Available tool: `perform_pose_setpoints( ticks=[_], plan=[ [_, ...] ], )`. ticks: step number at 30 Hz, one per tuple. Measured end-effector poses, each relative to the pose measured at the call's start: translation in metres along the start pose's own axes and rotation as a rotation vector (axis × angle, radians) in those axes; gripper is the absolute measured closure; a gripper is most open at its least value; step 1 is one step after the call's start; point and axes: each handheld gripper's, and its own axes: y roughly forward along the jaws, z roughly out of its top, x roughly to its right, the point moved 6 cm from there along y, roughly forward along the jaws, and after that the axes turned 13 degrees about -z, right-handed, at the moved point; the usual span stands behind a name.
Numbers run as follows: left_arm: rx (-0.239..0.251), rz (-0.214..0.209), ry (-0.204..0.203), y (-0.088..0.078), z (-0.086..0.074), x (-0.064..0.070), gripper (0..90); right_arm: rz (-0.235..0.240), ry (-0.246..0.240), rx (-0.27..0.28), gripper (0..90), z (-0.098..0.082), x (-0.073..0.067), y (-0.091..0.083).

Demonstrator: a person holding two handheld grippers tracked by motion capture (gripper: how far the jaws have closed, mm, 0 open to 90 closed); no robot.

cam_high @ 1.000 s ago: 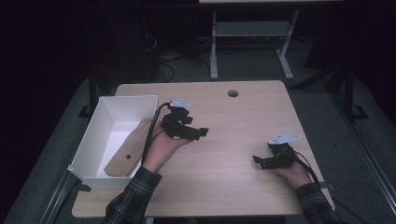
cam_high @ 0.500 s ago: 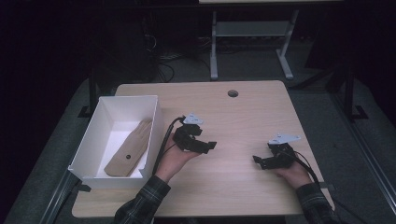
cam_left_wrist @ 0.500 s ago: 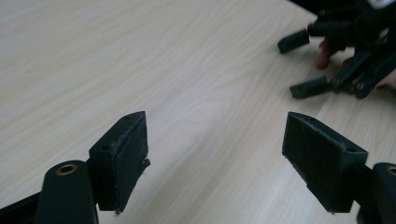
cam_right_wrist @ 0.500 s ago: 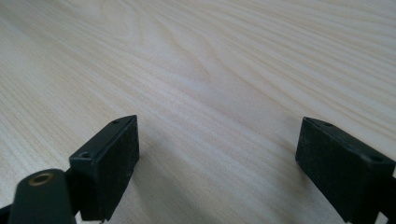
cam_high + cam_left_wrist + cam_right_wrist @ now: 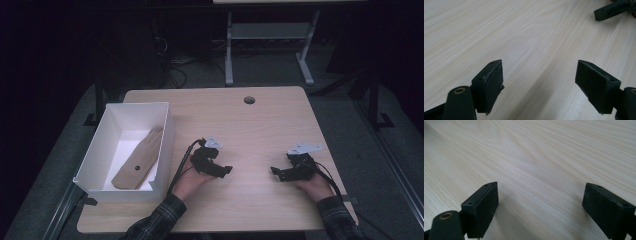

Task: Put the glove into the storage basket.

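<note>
High view: the left gripper (image 5: pixel 223 170) rests low over the pale wooden table (image 5: pixel 260 125), jaws spread wide with nothing between them, as are the right gripper's (image 5: pixel 276 172). Off to the left gripper's left, a flat tan wooden paddle-shaped board (image 5: pixel 138 159) with a small hole lies inside the white rectangular box (image 5: pixel 165 145). Its long axis runs from near-left to far-right, the narrower end pointing away from the person.

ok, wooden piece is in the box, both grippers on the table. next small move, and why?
Probably just rest. The wooden piece lies inside the white box. Left gripper and right gripper stand open over bare table, nothing between their jaws, nothing else to pick.
</note>
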Motion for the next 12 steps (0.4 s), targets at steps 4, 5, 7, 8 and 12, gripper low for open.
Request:
perform_pose_setpoints(
  ticks=[4,5,7,8,12],
  plan=[
    [-0.019,0.008,0.010,0.0041,-0.0051,-0.0013,21.7,0.001,-0.002,-0.003,12.8,-0.0001,0.0001,-0.0002],
    [-0.027,0.011,0.011,0.0049,-0.0061,-0.0016,21.7,0.001,-0.002,-0.003,12.8,-0.0001,0.0001,-0.0002],
    [-0.034,0.012,0.012,0.0057,-0.0075,-0.0019,21.6,0.000,-0.001,-0.001,12.8,0.0000,0.0001,0.0000],
    [-0.036,0.011,0.014,0.0060,-0.0078,-0.0023,21.6,0.000,0.000,-0.001,12.8,0.0000,0.0000,-0.0001],
    [-0.044,0.009,0.017,0.0074,-0.0099,-0.0028,20.7,0.001,0.000,-0.001,12.8,-0.0001,0.0000,-0.0001]
  ],
)
